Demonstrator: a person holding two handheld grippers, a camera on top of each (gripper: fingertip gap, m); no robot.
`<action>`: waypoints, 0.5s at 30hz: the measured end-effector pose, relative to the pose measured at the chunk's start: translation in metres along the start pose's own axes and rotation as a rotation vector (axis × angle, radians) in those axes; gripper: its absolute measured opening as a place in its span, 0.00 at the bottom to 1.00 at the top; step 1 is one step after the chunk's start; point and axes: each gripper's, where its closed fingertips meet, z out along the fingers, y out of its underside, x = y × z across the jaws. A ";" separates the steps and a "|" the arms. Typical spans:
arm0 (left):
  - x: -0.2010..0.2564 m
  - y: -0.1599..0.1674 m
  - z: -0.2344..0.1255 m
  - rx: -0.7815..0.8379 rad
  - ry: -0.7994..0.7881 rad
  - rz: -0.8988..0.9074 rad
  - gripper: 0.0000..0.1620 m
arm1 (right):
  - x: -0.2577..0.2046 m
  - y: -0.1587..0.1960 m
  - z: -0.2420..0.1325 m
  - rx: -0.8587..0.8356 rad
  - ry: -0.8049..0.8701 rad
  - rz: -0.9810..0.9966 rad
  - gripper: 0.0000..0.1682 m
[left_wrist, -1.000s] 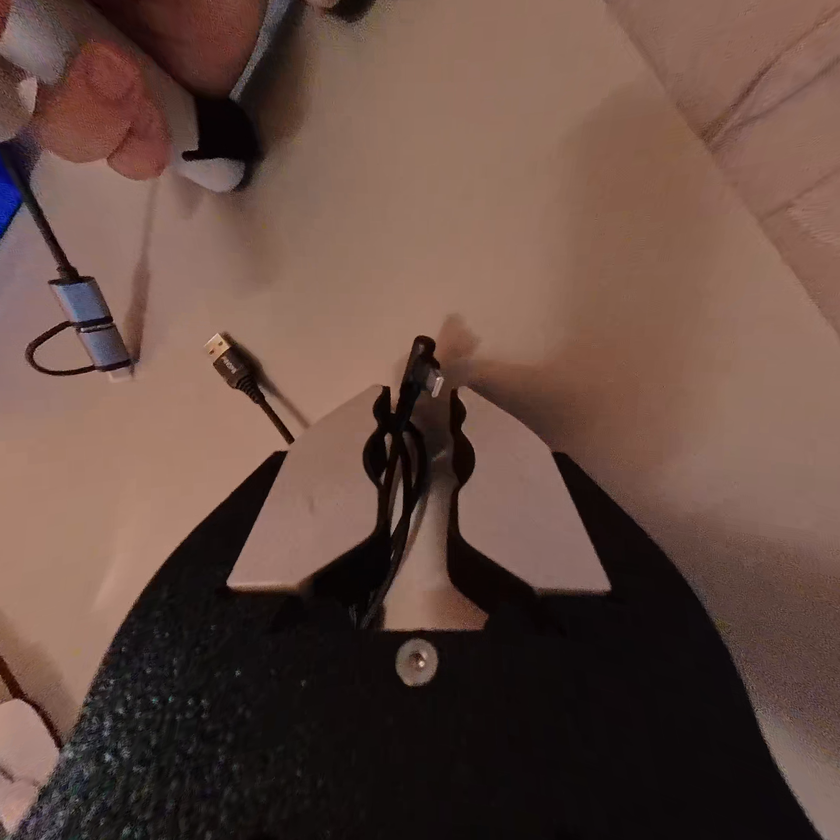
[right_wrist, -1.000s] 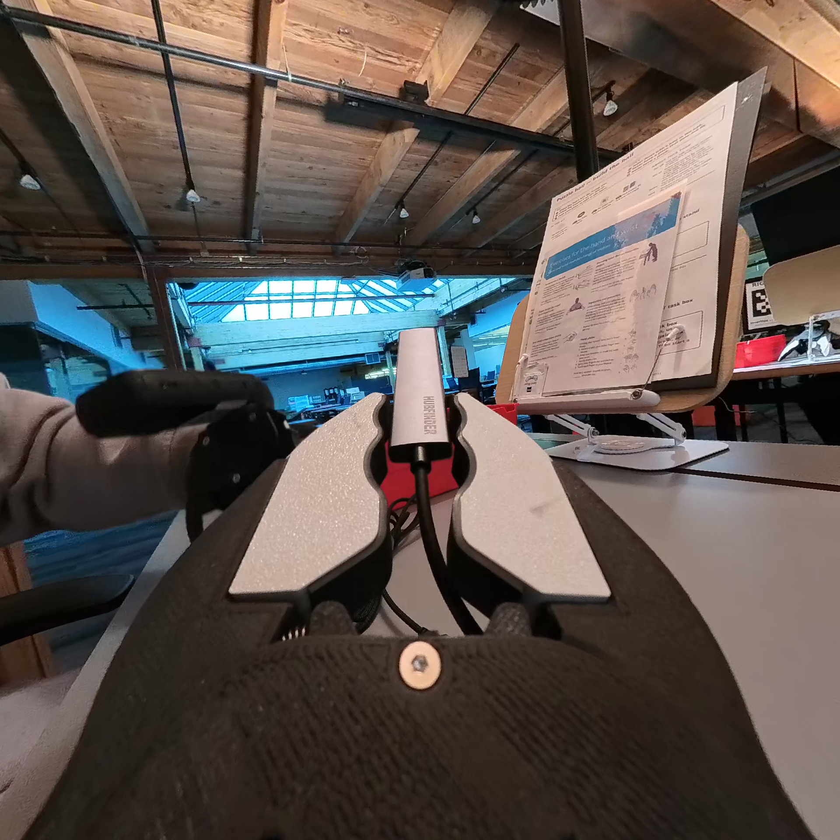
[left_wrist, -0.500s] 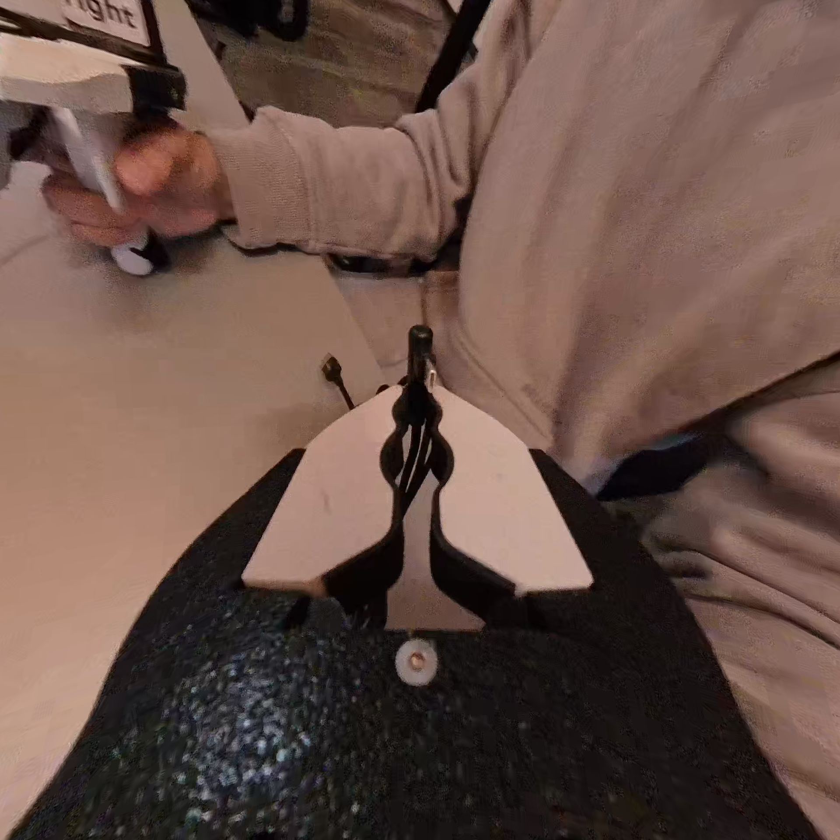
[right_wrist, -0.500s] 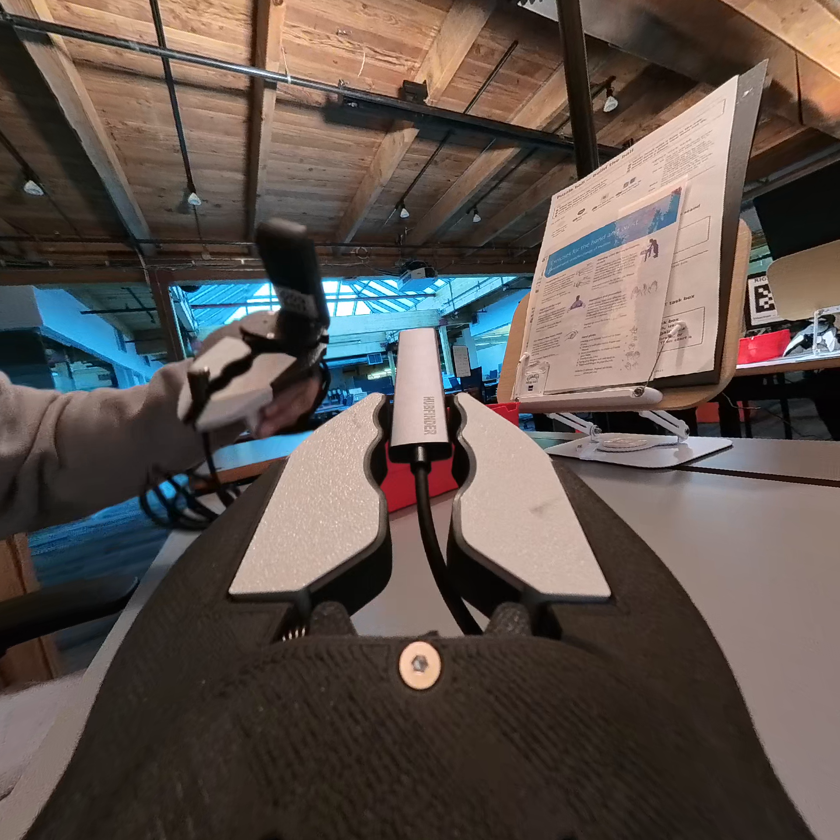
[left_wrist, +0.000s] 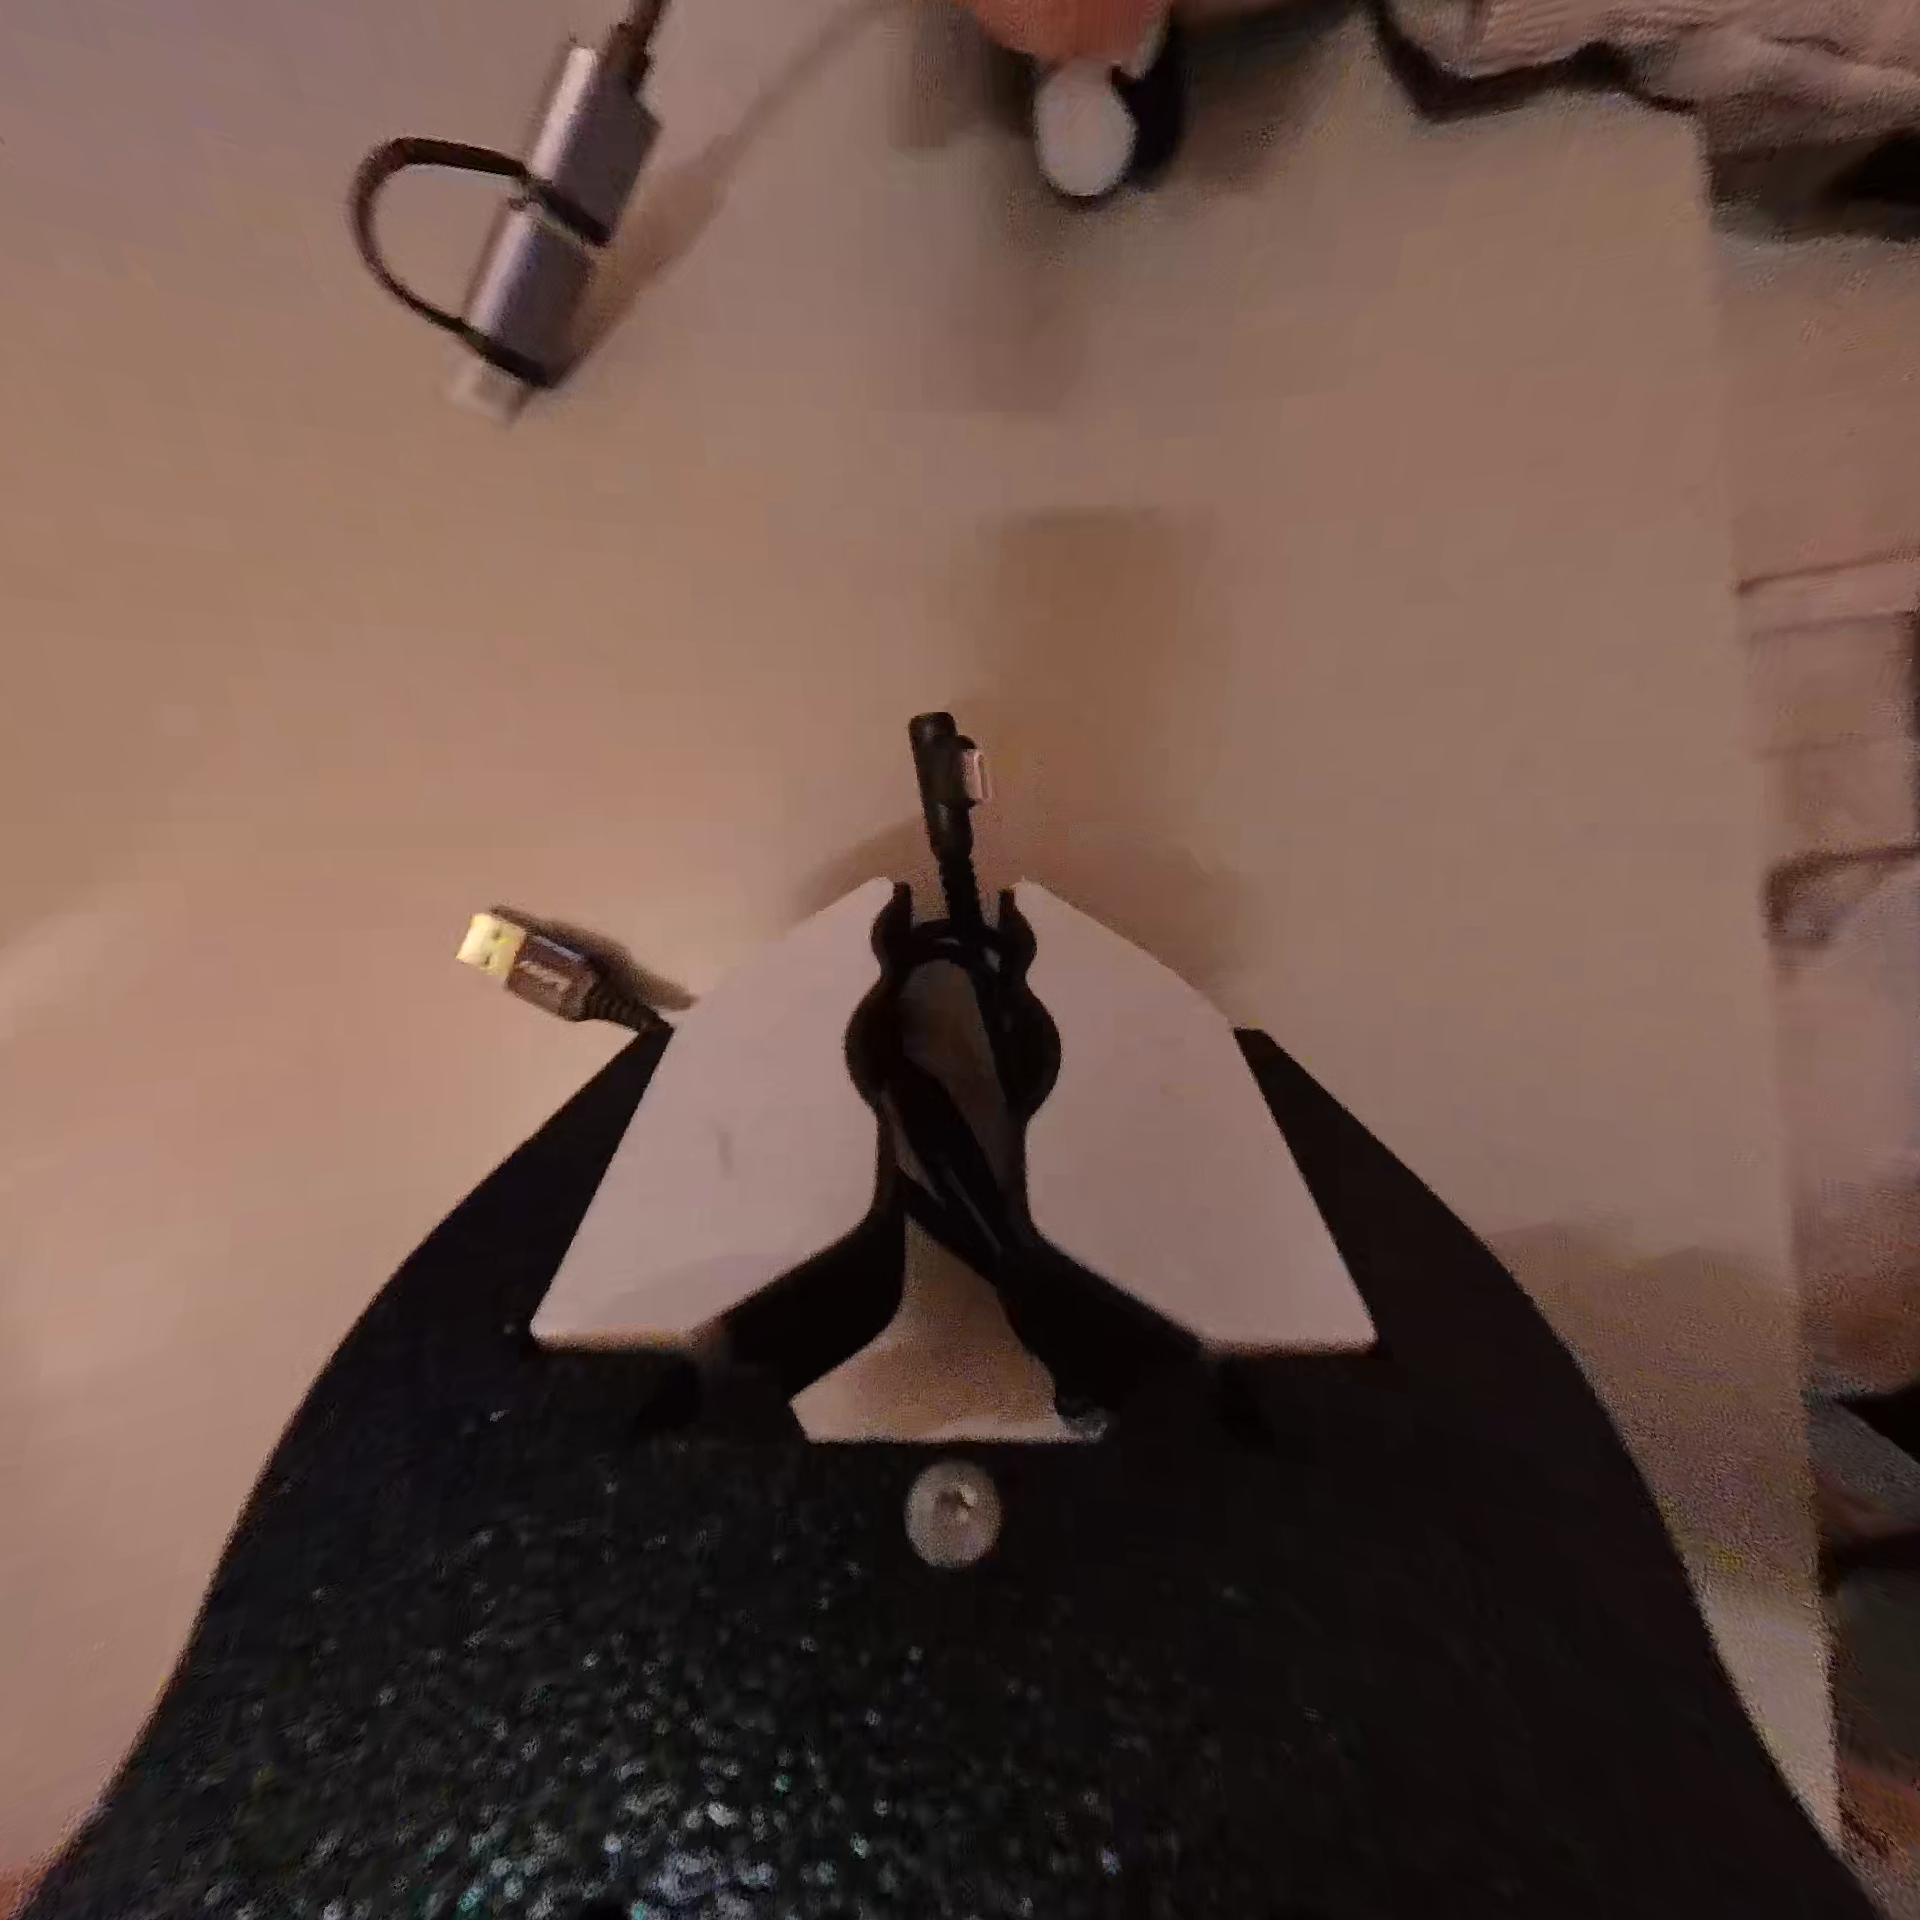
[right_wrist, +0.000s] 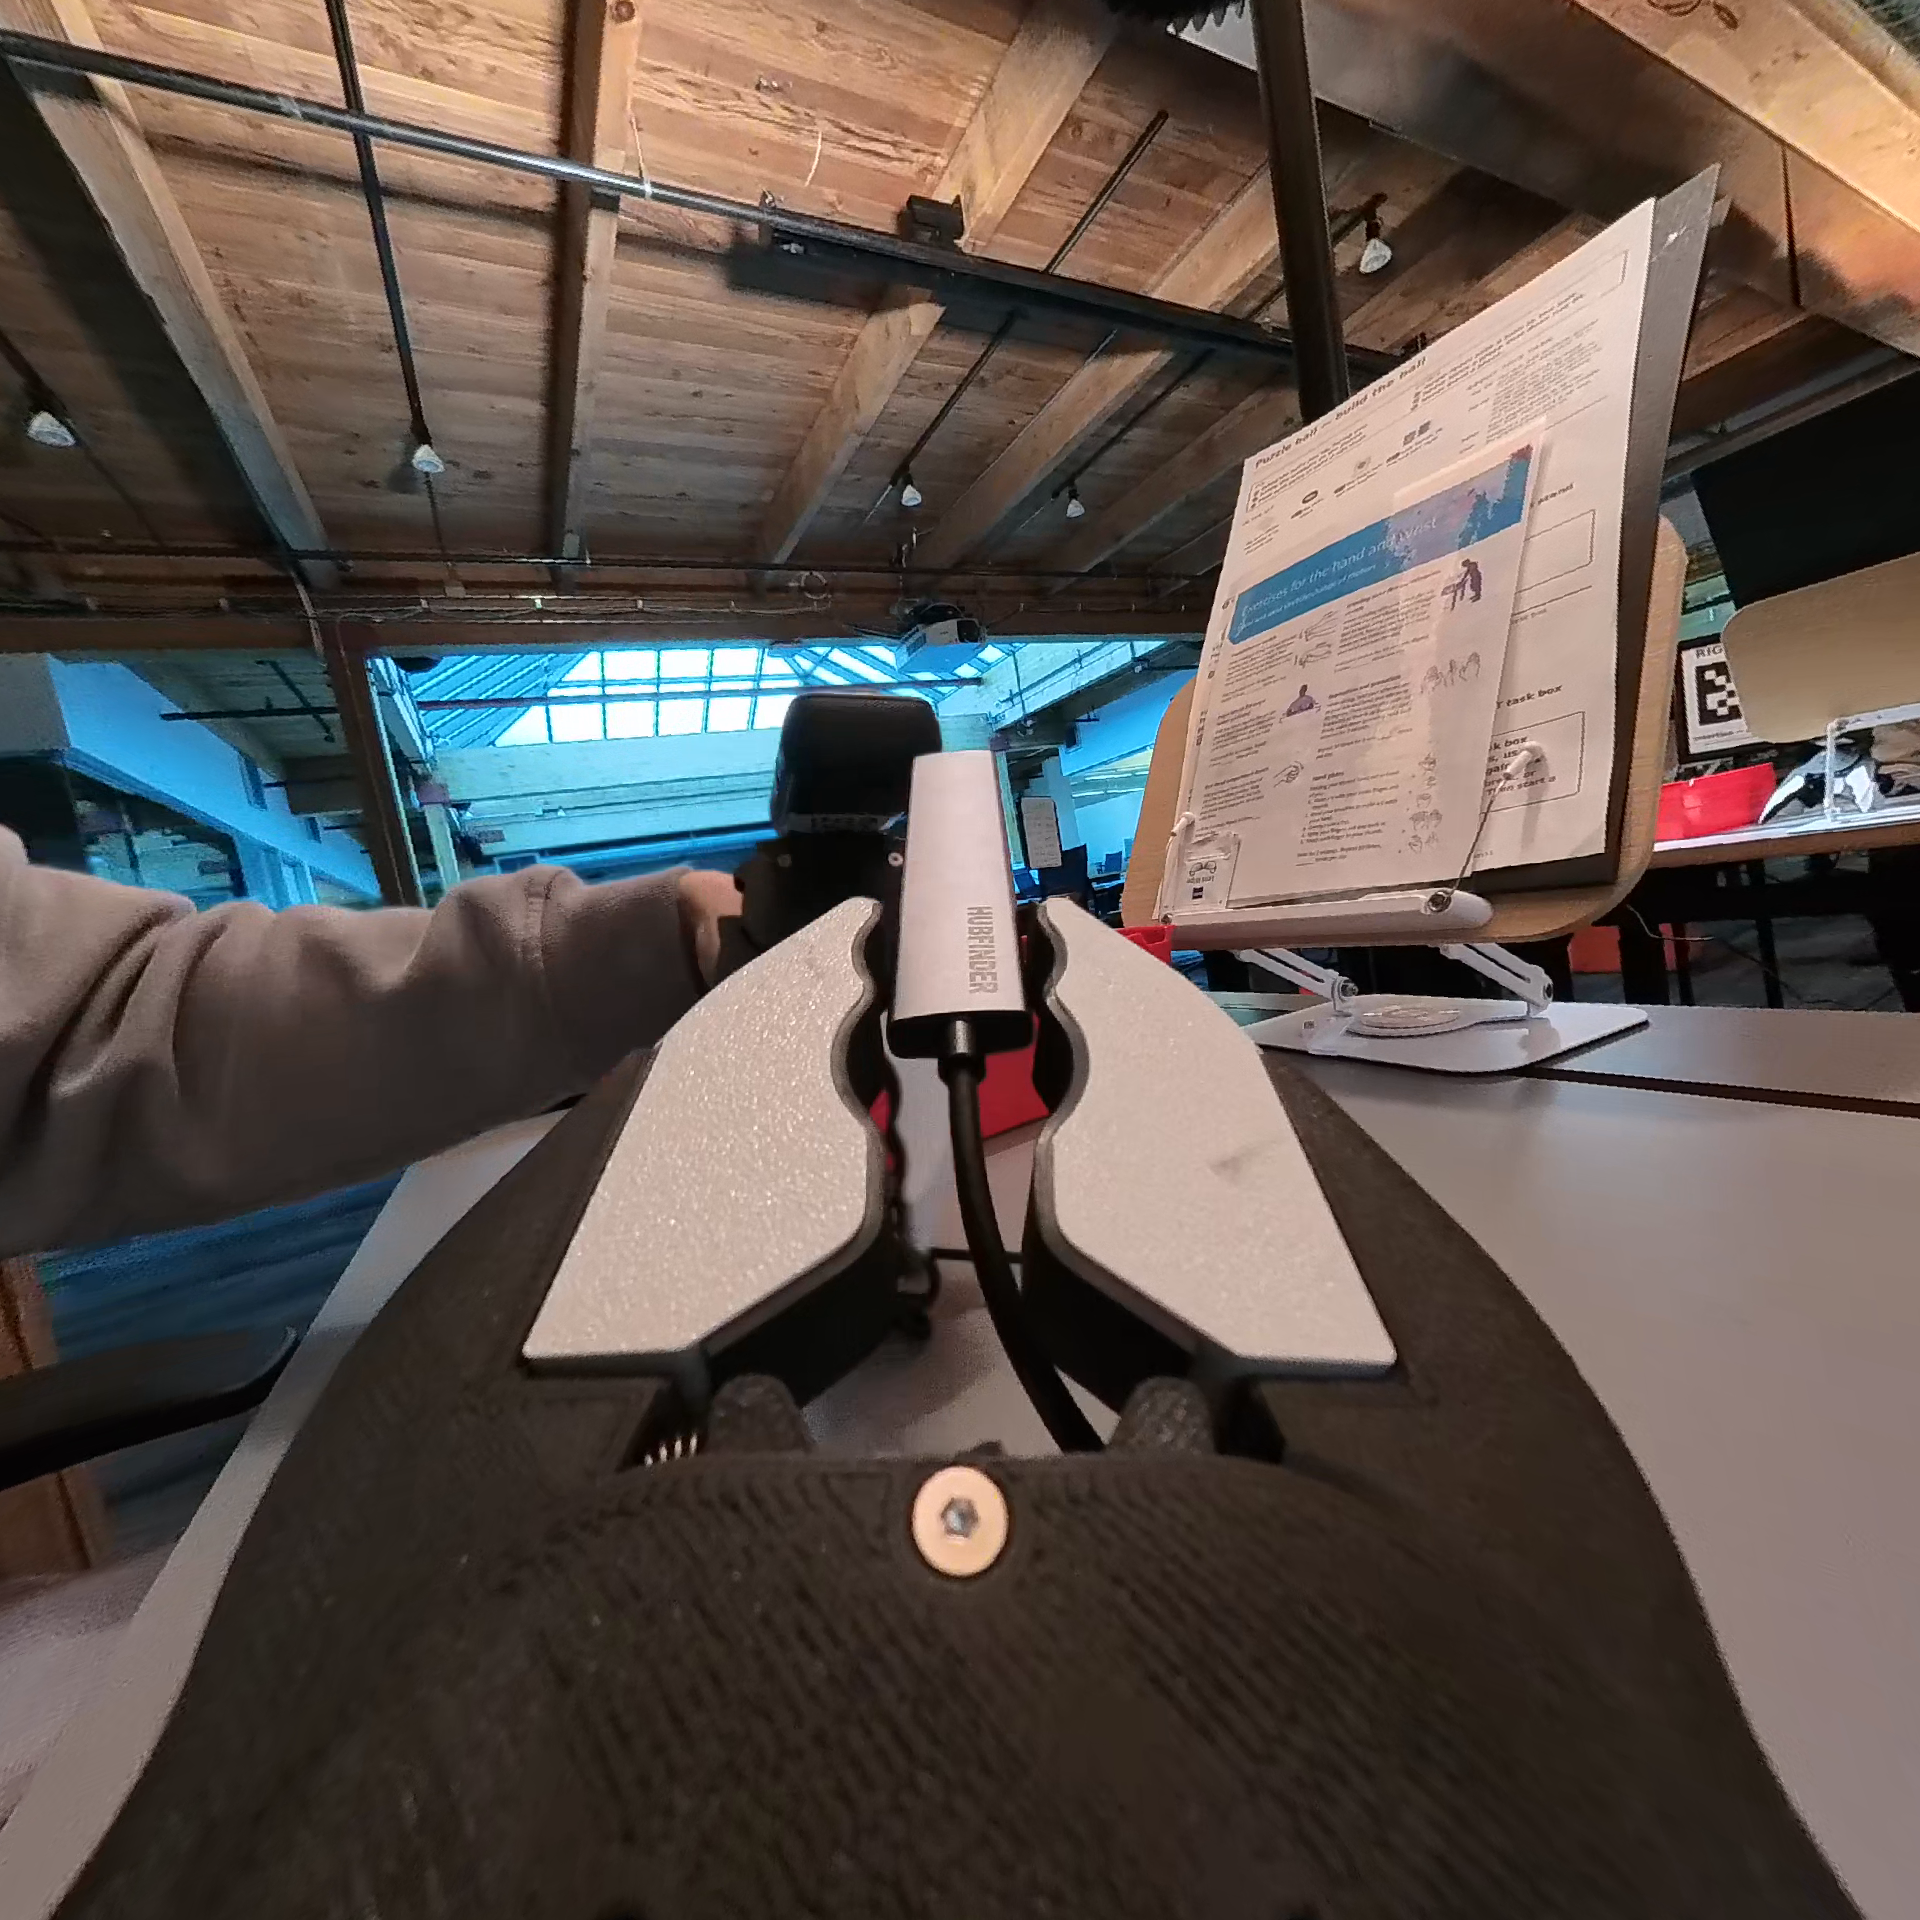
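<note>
My left gripper (left_wrist: 951, 904) has its jaws closed on a thin black cable (left_wrist: 961, 935), and the cable's angled plug end (left_wrist: 951, 764) stands out just past the fingertips, above the pale bench (left_wrist: 1351, 520). Left of this gripper, a USB plug (left_wrist: 530, 968) on a braided cable lies on the bench. Farther from the gripper, up and to the left, I see a grey adapter (left_wrist: 551, 239) with a small black loop.

My right gripper (right_wrist: 956, 914) has its jaws tight on a slim grey hub (right_wrist: 956, 914), which points up and forward; its black cord (right_wrist: 987, 1226) runs back between the jaws. Behind the hub is a sleeve (right_wrist: 312, 1029). To the right of the hub, a document stand (right_wrist: 1434, 665) with printed sheets stands on the bench (right_wrist: 1662, 1195).
</note>
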 end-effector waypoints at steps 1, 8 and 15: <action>-0.013 0.001 -0.001 0.004 -0.091 -0.012 0.11 | 0.000 0.000 0.000 0.000 0.000 0.000 0.14; -0.022 0.001 -0.026 0.077 -0.533 -0.051 0.16 | 0.001 0.001 0.001 -0.005 0.003 -0.002 0.14; 0.005 0.001 0.014 0.050 -0.475 -0.008 0.18 | 0.000 0.002 0.002 -0.011 -0.004 -0.001 0.14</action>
